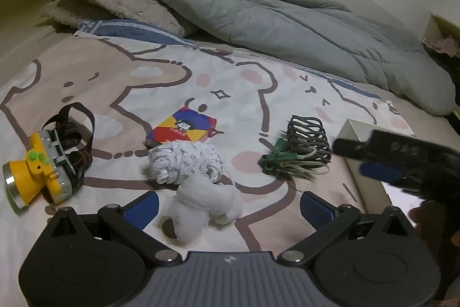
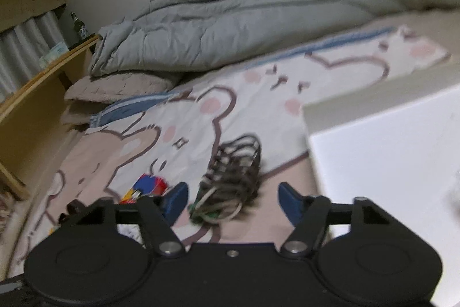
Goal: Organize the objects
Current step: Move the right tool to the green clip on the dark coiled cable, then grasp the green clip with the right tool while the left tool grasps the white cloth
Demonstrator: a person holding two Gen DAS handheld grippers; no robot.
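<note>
On the cartoon-bear bedsheet lie a yellow headlamp [image 1: 37, 171], a colourful card box [image 1: 181, 128], a white-grey knotted cloth bundle [image 1: 184, 160], a white sock ball [image 1: 205, 206], and a dark mesh holder with green clips and bands [image 1: 304, 151]. My left gripper [image 1: 228, 210] is open with the sock ball between its fingers. My right gripper [image 2: 231, 200] is open, just in front of the mesh holder [image 2: 233, 177]; it also shows in the left wrist view [image 1: 402, 163] over a white box [image 1: 356, 134].
A grey quilt [image 1: 258, 10] and a beige fleece blanket [image 1: 115, 2] are piled at the back. A wooden shelf [image 2: 34, 94] stands at the left. The white box [image 2: 388, 157] sits at the bed's right side.
</note>
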